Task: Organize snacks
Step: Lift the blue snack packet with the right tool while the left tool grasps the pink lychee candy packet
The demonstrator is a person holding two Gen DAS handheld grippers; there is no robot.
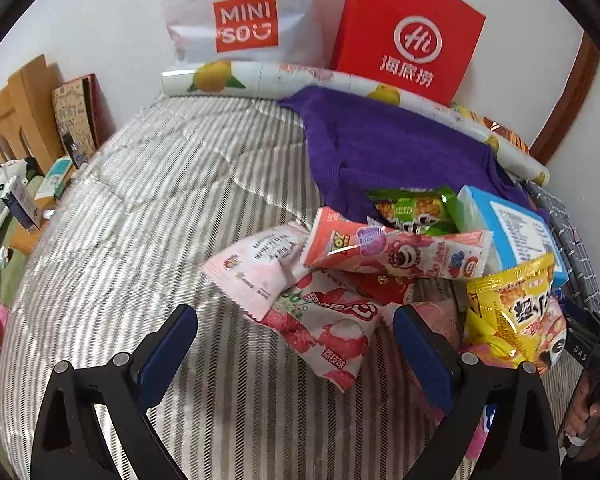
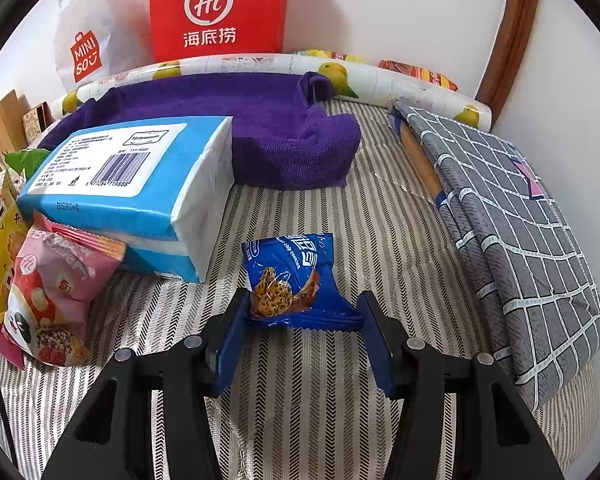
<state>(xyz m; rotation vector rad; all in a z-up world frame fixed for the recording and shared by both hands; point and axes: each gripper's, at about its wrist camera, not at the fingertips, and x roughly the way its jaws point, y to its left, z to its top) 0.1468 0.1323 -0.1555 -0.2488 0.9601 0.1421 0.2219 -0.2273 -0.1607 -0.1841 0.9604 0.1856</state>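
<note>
The blue cookie packet [image 2: 296,280] sat on the striped bed [image 2: 380,240] dead ahead of the right claw [image 2: 300,320], long side running claw pad to pad. That claw had narrowed onto its near edge, gripping it. The left claw [image 1: 296,332] was wide and empty, just short of the lychee pack [image 1: 324,332].

2 shopping bags: 1 white [image 1: 240,20], 1 red [image 1: 410,36]. 1 blue tissue pack [image 2: 140,188], 1 purple towel [image 2: 276,132], 1 blue cookie pkt [image 2: 296,280], approx 7 other snack pkts [image 1: 396,256].

Glossy plastic cookie packet [image 2: 296,280], terry towel [image 2: 284,136]
</note>
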